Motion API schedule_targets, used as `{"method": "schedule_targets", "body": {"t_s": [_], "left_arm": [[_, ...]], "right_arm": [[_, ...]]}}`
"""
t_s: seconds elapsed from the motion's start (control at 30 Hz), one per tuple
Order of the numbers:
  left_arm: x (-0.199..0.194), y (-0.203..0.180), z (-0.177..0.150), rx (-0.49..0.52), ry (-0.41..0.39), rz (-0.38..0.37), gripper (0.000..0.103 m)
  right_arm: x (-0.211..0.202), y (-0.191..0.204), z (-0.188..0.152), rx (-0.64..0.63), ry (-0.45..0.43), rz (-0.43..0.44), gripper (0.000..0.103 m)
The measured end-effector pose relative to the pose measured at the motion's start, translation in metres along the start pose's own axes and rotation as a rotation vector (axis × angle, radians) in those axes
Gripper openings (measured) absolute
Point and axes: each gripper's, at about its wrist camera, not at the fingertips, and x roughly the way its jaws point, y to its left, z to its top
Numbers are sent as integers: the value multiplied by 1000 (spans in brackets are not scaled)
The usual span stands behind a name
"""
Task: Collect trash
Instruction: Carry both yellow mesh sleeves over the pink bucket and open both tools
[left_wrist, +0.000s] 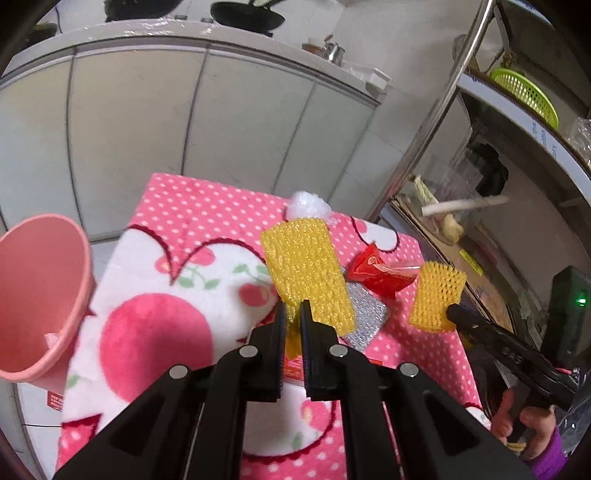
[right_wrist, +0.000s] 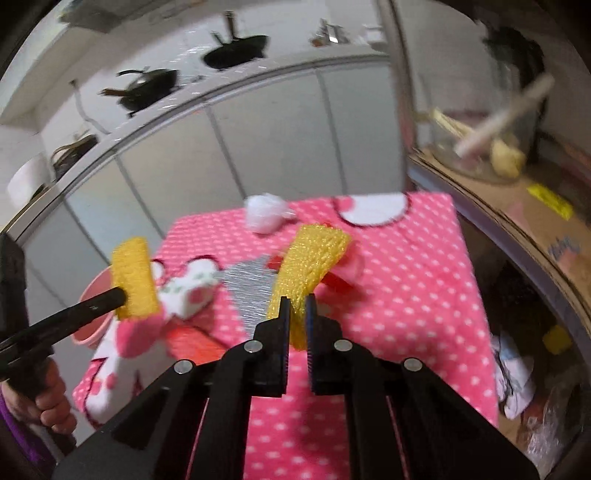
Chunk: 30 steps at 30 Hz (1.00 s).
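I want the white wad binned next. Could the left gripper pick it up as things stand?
Probably not yet. The left gripper is shut on a yellow foam net, so its jaws are occupied. The white wad itself lies uncovered at the blanket's far edge.

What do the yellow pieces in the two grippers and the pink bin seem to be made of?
Yellow pieces: probably foam netting, matte, with an open knitted-looking mesh. Each gripper, left and right, is shut on one. Pink bin: likely plastic, smooth with a faint sheen and a thin rim.

2 yellow foam nets (left_wrist: 308, 275) (left_wrist: 437, 299), 1 pink bin (left_wrist: 40, 310), 1 red wrapper (left_wrist: 376, 271), 1 silver wrapper (left_wrist: 364, 317), 1 white wad (left_wrist: 308, 205).
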Motion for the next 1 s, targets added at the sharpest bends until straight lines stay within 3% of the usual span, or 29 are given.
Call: {"method": "schedule_targets", "body": {"t_s": [0.5,1.0], "left_arm": [[-72,63,-4,-67,-144,174,7],[-110,153,-15,-200,-193,400,7]], "right_arm": [[33,137,22,-232,28,224,8],[94,264,15,-420,118,394,8]]}}
